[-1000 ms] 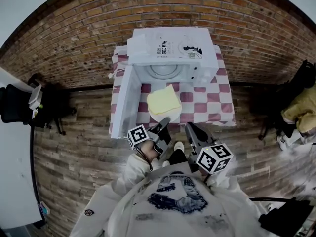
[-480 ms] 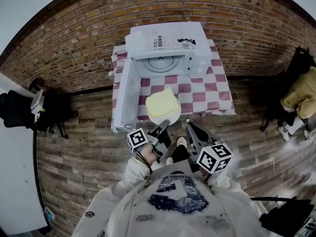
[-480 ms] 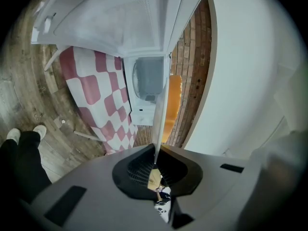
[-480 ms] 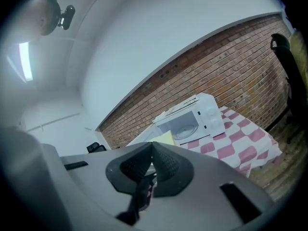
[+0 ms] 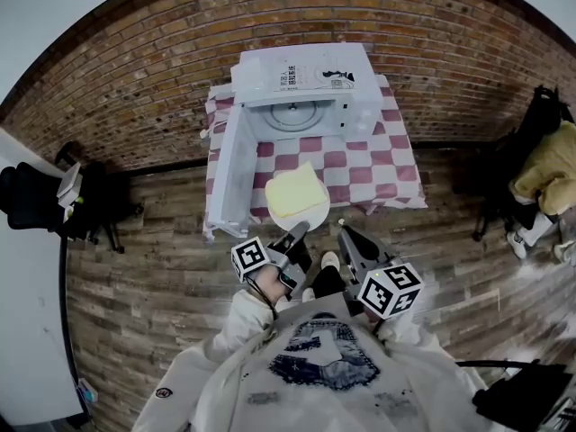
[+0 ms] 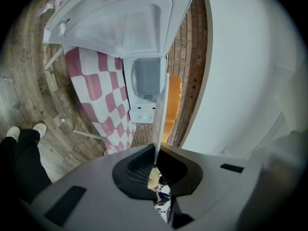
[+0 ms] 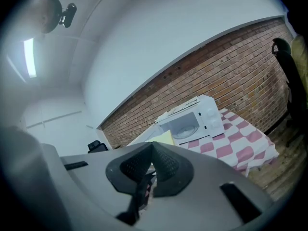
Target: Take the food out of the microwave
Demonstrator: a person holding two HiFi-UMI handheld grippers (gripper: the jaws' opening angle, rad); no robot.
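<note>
Left hand-held gripper (image 5: 298, 233): jaws clamped on the near rim of the plate.
Right hand-held gripper (image 5: 346, 232): jaws together with nothing between them, just right of the plate and apart from it.
Plate (image 5: 306, 215): white, held over the surface's front edge, outside the microwave.
Food (image 5: 295, 190): pale yellow slab lying on the plate.
Surface (image 5: 378, 165): under a red-and-white checked cloth.
Microwave (image 5: 310, 79): white, at the back of the surface; door (image 5: 229, 169) swung open leftward.

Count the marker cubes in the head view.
2. One marker cube sits on the left gripper, which clamps the plate; the other on the right gripper, beside it. None seems hidden.
</note>
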